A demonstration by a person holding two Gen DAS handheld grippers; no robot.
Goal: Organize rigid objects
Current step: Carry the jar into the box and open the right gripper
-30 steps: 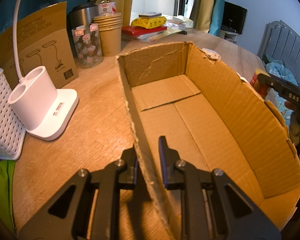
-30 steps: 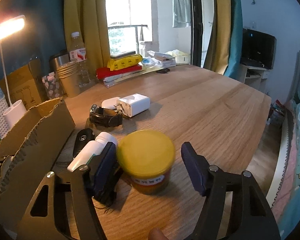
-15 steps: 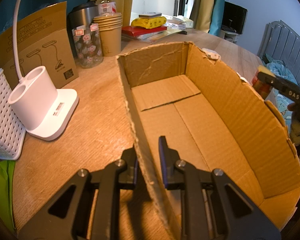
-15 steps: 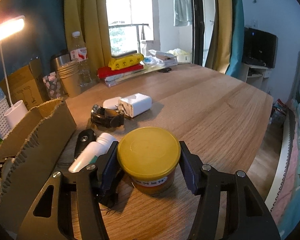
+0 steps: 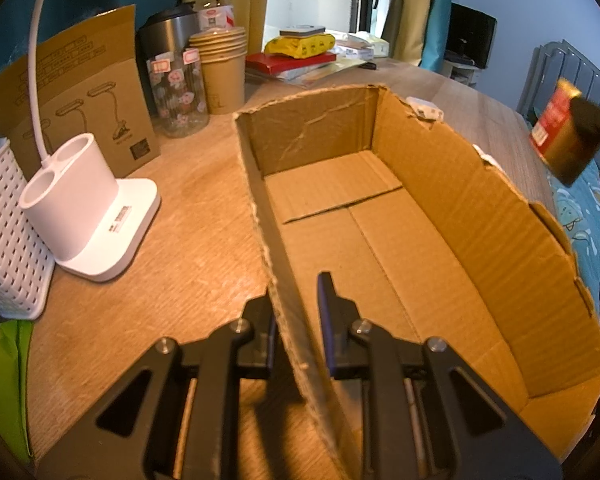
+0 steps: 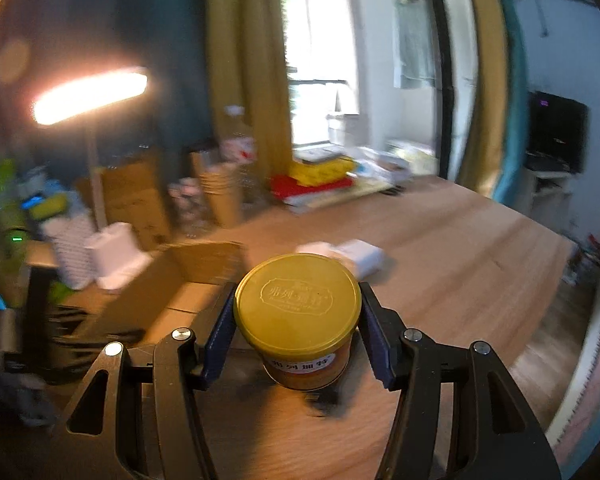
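The left gripper (image 5: 298, 312) sits at the bottom centre of its view, jaws narrow and clamped on the near left wall of the box (image 5: 480, 216), one finger outside the cardboard and one inside. The box is open-topped, with torn edges, and fills the middle and right of the frame on the table (image 5: 188, 224); its floor is bare cardboard flaps.

The right gripper (image 6: 298, 320) holds the tin (image 6: 298, 308) at the lower centre of its view, pads pressed on either side of the yellow lid. The tin hangs clear above the table, with the blurred box edge just behind it to the left. In the left view the same tin shows at the right edge of the frame, red label and gold body, off the table beyond the box's right wall.

At the left of the left view stand a lamp base (image 5: 88, 216), a white basket (image 5: 4, 236) and a printed carton (image 5: 84, 92). Behind them, at upper centre, are a floral jar (image 5: 178, 92), stacked paper cups (image 5: 224, 68), a steel mug (image 5: 168, 32) and a bottle (image 5: 214, 0). Books (image 5: 292, 62) with a yellow pack on top lie farther back. A white adapter (image 6: 360, 254) rests on the table right of centre in the right view, blurred.
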